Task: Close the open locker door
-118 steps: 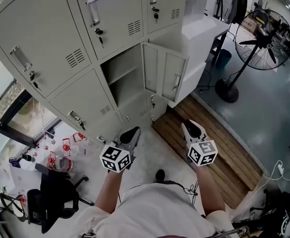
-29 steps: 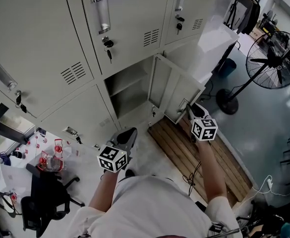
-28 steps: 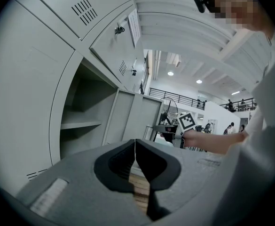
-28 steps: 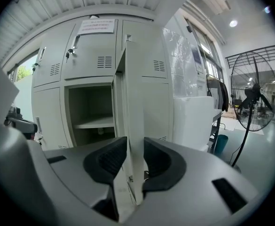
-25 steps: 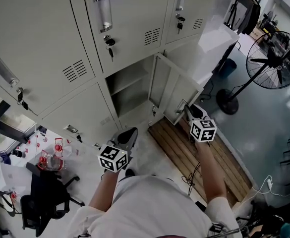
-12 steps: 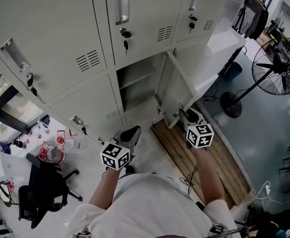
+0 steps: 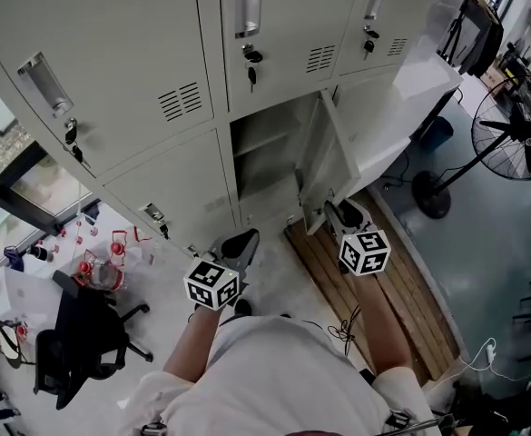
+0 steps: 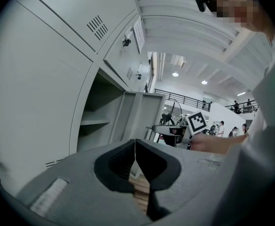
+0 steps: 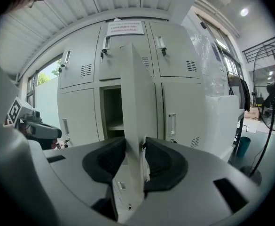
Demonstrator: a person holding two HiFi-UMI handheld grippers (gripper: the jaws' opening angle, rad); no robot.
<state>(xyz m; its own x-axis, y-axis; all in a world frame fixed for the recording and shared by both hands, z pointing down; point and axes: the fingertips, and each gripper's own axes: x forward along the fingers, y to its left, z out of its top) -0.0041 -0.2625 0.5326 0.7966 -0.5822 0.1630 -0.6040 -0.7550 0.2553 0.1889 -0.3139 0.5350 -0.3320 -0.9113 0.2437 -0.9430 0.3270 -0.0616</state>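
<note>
Grey steel locker door [image 7: 322, 166] stands well ajar off the lower middle compartment [image 7: 260, 157], its free edge between the right gripper's [image 7: 341, 216] opening jaws, left gripper [image 7: 238, 243] pressed together on nothing, so the push home looks yet to do.

At the right edge of the frame we see a standing fan [image 7: 519, 123], with a blue bin [image 7: 436, 133] just to its left. Wooden slats [image 7: 410, 289] lie at lower right. At lower left, a black chair [image 7: 79, 334] stands below some red-capped bottles [image 7: 97, 271].
</note>
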